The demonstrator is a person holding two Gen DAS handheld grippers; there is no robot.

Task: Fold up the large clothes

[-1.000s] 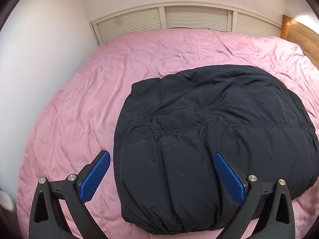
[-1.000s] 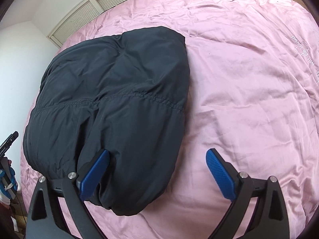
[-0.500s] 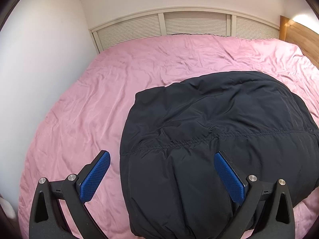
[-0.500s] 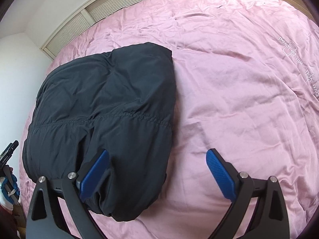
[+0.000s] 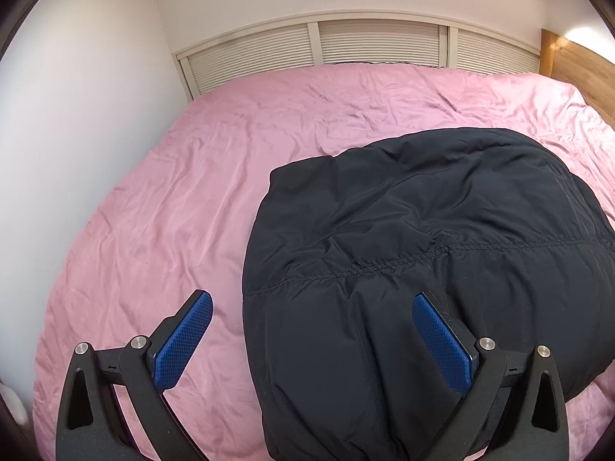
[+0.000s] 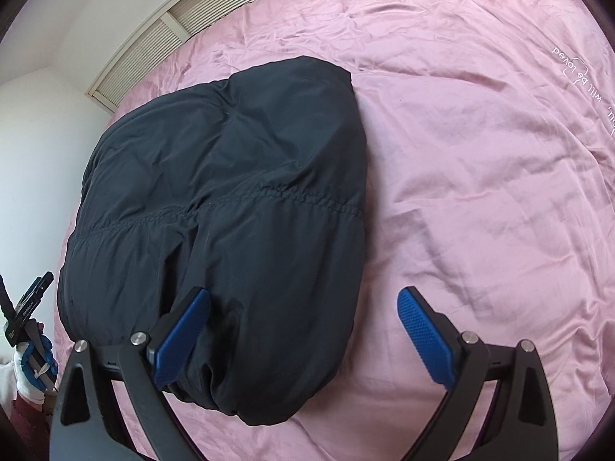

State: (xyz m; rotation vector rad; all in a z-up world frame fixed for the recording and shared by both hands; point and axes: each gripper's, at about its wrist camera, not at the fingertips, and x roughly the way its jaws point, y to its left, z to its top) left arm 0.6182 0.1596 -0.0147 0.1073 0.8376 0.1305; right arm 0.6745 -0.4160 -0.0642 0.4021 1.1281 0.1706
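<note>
Now both tools, left tool (image 5: 312, 336) and right tool (image 6: 303, 336), hover spread above the jacket (image 6: 230, 211).

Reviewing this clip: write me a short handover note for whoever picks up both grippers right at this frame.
Left gripper: open, holding nothing, above the jacket's near left edge.
Right gripper: open, holding nothing, above the jacket's near right edge.
Black puffer jacket: lies as a compact folded bundle on the pink bedsheet, nothing gripping it.
Done: the jacket looks folded into a rounded rectangle.
Left: judge whether it needs another fold or tidying; from these views it seems close to finished.
</note>
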